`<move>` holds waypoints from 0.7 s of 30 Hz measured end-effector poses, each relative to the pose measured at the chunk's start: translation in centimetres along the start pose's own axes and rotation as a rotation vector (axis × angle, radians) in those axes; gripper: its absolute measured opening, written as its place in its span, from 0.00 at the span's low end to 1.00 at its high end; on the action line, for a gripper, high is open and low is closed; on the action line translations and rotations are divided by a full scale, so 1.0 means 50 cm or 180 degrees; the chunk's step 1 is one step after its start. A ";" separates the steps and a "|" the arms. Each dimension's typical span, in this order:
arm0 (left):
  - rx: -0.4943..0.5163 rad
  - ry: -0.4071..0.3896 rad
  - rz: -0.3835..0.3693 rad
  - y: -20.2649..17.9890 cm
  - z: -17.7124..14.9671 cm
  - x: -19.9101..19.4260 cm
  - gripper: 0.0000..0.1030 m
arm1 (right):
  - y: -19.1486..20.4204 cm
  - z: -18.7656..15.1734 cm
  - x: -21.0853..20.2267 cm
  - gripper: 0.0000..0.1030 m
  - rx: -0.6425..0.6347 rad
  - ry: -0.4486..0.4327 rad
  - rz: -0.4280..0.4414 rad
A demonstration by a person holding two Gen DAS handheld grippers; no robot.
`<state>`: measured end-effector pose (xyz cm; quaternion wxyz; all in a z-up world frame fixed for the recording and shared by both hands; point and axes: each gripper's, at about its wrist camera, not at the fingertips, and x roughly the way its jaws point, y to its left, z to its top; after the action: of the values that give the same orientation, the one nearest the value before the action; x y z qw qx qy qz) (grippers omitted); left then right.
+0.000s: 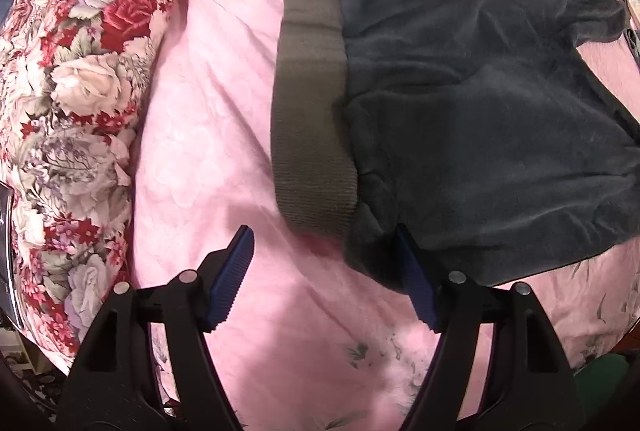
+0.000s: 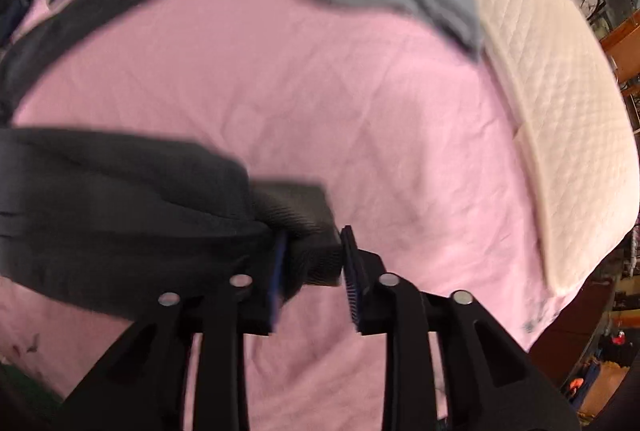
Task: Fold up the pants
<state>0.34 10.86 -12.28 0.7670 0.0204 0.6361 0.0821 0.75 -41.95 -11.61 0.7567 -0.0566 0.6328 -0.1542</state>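
No readable writing is seen. The dark grey fleece pants (image 1: 480,119), folded on the pink bedsheet (image 1: 216,111), are laid with the olive ribbed waistband (image 1: 308,111) toward the floral quilt (image 1: 72,111). The left gripper (image 1: 326,259) is spread wide, one finger touching the fleece. A ribbed cuff (image 2: 308,231) sits between the right gripper (image 2: 314,255) fingers; whether it is clamped cannot be told.
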 end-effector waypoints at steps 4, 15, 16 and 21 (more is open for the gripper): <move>0.0032 -0.0155 -0.0080 0.014 0.001 -0.048 0.71 | 0.017 0.028 -0.079 0.53 -0.0124 -0.0263 -0.0187; -0.0120 -0.0114 -0.0015 0.043 0.008 -0.017 0.73 | 0.227 0.046 -0.025 0.57 -0.0615 0.0001 0.0461; -0.0147 -0.0132 -0.0047 0.047 0.007 -0.024 0.73 | 0.218 0.047 -0.023 0.57 -0.0472 -0.0034 0.0552; -0.0177 -0.0334 -0.0034 0.070 0.049 -0.072 0.72 | 0.174 0.101 -0.105 0.62 -0.0129 -0.0468 0.0917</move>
<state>1.75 13.93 -7.82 0.8000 0.0000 0.5926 0.0945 6.28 -32.66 -8.16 0.8140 0.0084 0.5802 -0.0268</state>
